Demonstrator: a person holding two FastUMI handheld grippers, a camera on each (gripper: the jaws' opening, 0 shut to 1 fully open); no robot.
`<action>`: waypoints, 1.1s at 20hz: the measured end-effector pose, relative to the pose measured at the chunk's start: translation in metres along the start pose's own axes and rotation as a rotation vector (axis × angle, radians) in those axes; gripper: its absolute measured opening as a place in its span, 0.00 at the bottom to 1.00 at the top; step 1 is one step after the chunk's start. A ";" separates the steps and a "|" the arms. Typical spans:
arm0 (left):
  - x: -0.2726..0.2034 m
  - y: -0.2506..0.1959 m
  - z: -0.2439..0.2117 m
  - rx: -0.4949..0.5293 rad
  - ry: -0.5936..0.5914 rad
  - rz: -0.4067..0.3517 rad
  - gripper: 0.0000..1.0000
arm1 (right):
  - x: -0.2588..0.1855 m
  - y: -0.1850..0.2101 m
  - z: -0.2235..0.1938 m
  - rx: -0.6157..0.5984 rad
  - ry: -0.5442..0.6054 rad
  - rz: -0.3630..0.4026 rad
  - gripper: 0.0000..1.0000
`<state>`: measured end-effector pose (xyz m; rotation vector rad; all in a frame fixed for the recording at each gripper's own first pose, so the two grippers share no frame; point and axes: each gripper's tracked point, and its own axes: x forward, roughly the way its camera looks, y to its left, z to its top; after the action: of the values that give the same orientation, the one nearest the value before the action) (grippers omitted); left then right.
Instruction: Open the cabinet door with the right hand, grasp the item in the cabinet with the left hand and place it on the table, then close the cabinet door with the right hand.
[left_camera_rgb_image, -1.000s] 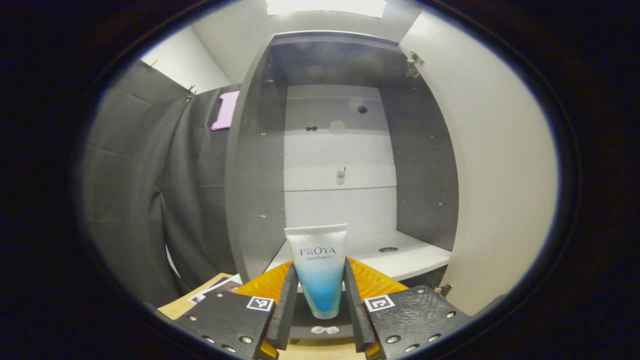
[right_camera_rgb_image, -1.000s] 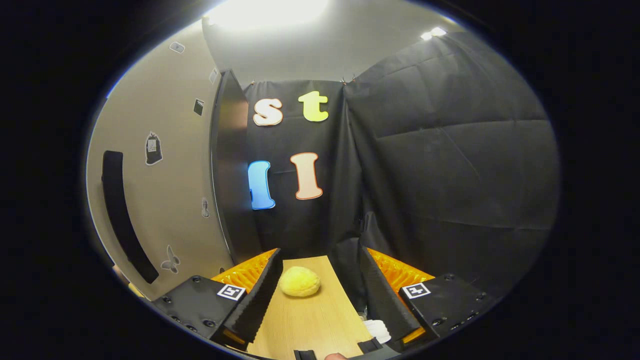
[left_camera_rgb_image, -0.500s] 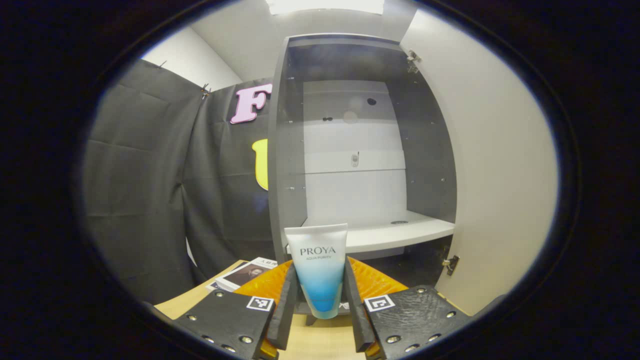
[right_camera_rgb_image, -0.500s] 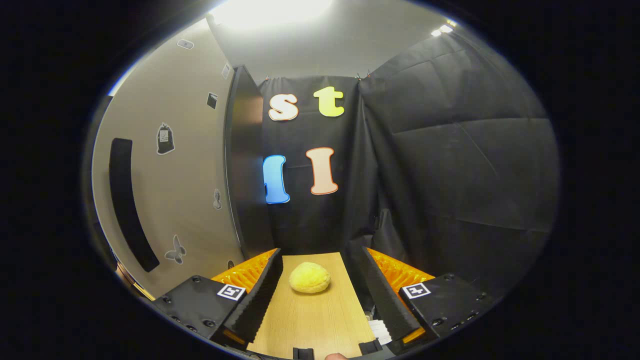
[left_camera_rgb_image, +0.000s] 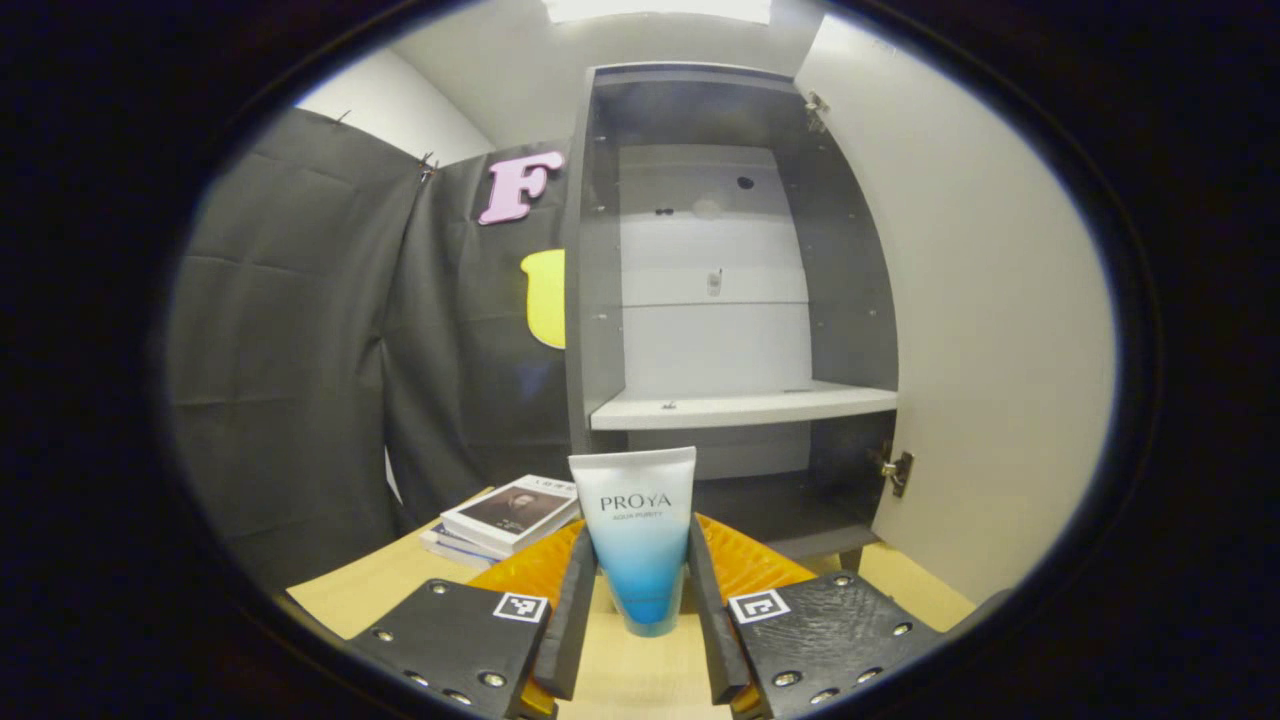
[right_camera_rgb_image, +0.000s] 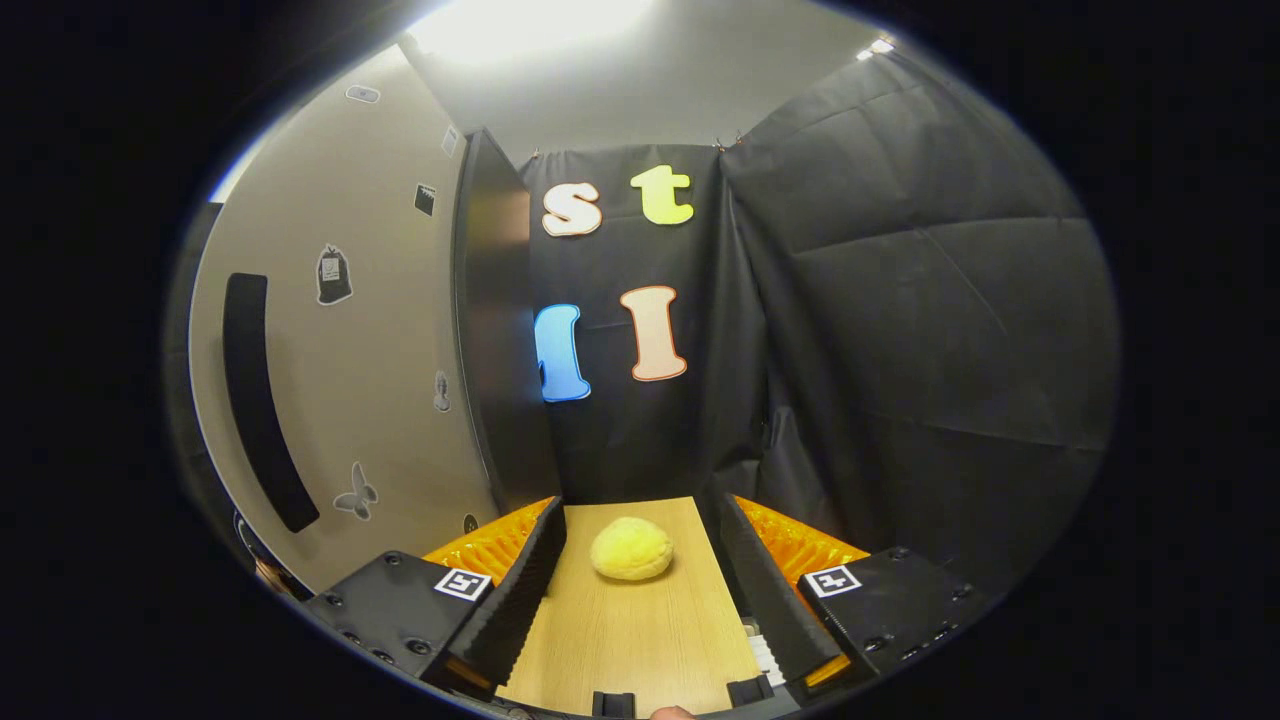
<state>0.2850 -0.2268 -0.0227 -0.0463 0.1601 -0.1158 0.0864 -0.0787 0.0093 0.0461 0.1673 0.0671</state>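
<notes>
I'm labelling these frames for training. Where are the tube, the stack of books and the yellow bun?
tube (left_camera_rgb_image: 636, 540): left gripper view, middle of its body, between the claw's fingers.
stack of books (left_camera_rgb_image: 510, 510): left gripper view, top cover.
yellow bun (right_camera_rgb_image: 631, 549): right gripper view, its centre, on the table.

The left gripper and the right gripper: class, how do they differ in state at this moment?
The left gripper is shut on an upright cosmetic tube; the right gripper is open and holds nothing. The left gripper faces the open cabinet; the right gripper faces a yellow bun lying on the table. Both hover above the wooden table.
</notes>
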 end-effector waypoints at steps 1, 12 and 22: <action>0.000 0.000 -0.001 -0.007 0.003 0.001 0.51 | 0.000 0.000 -0.001 -0.008 -0.001 -0.004 0.98; -0.002 0.006 -0.013 -0.006 0.068 0.018 0.51 | 0.012 0.006 -0.019 -0.013 0.042 -0.003 0.98; -0.005 0.018 -0.053 -0.012 0.134 0.058 0.51 | 0.012 0.015 -0.028 -0.083 0.082 0.006 0.98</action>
<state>0.2737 -0.2102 -0.0750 -0.0460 0.2956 -0.0600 0.0925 -0.0614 -0.0196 -0.0393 0.2458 0.0823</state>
